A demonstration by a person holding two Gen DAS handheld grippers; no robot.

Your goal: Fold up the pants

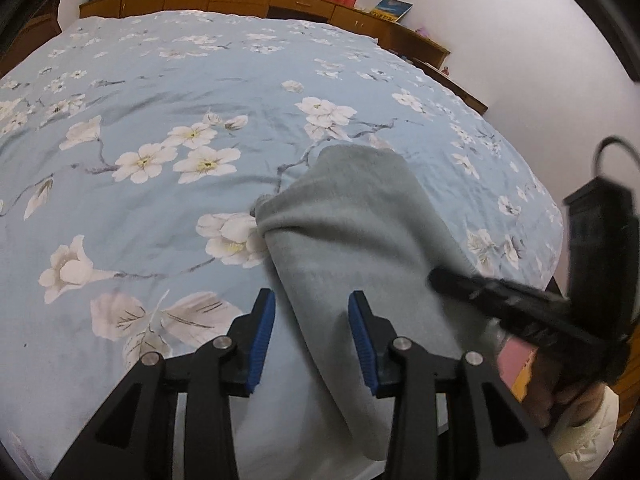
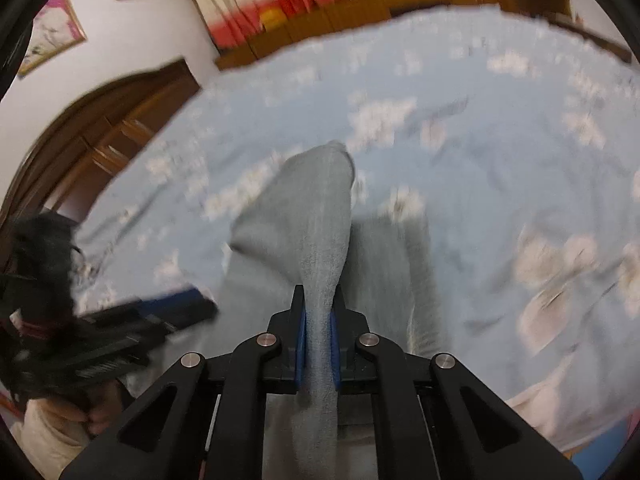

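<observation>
Grey pants [image 2: 316, 240] hang pinched in the closed right claw [image 2: 319, 344], lifted for folding; beside them, left claw [image 1: 311, 344] gapes empty.

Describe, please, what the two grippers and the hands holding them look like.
Both grippers are black, with angular linkage arms, triangular cut-outs and silver round pivot pins. The left gripper and the right gripper carry blue ribbed pads on their fingers. A black cable loops from the right one's body. The hands show cream-white padded sleeves.
</observation>
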